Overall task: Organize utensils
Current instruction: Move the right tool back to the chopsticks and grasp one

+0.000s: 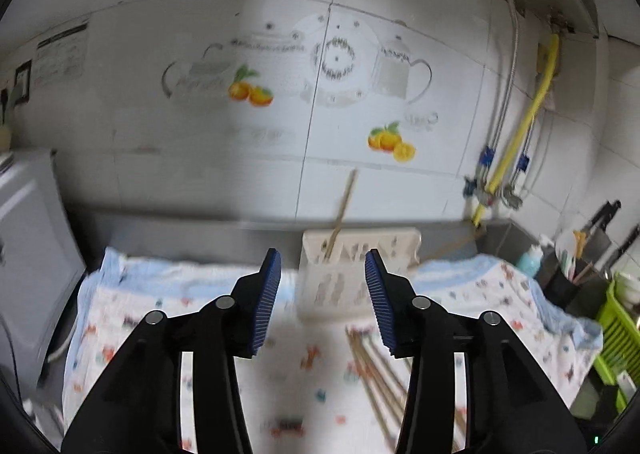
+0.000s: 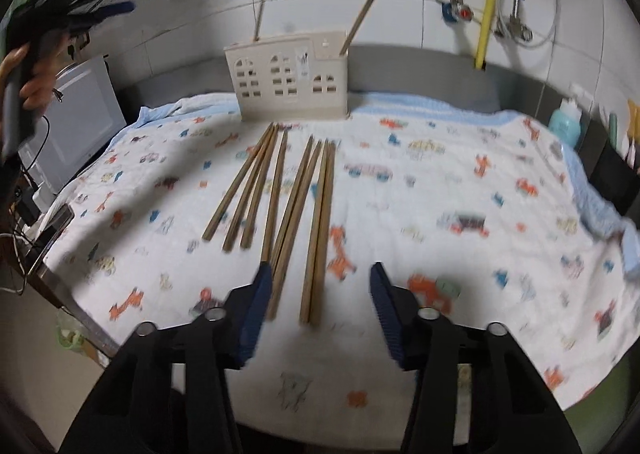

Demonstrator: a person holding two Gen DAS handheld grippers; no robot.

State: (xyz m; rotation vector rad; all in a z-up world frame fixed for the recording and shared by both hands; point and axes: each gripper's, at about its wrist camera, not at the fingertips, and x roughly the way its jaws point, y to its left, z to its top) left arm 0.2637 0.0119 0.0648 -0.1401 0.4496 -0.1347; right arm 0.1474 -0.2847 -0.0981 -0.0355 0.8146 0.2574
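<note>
Lowest in the right wrist view, right claw [image 2: 320, 310] spread wide, holding nothing, just above near ends of brown wooden chopsticks [image 2: 288, 206] lying loose at frame centre on white cartoon-print cloth [image 2: 460, 190]. Behind them, upper centre, cream plastic house-shaped holder [image 2: 286, 78] with two chopsticks upright inside. In the left wrist view, left claw [image 1: 322, 298] equally wide, empty, raised before that holder.

A grey counter [image 2: 420, 66] runs along the tiled wall across the upper middle of the right wrist view. A white cloth [image 2: 440, 190] printed with small animals and cars, blue-edged, covers most of it. On the cloth, at centre, lie wooden chopsticks [image 2: 296, 198] in a loose fan; just above them stands a cream utensil holder [image 2: 288, 82].
</note>
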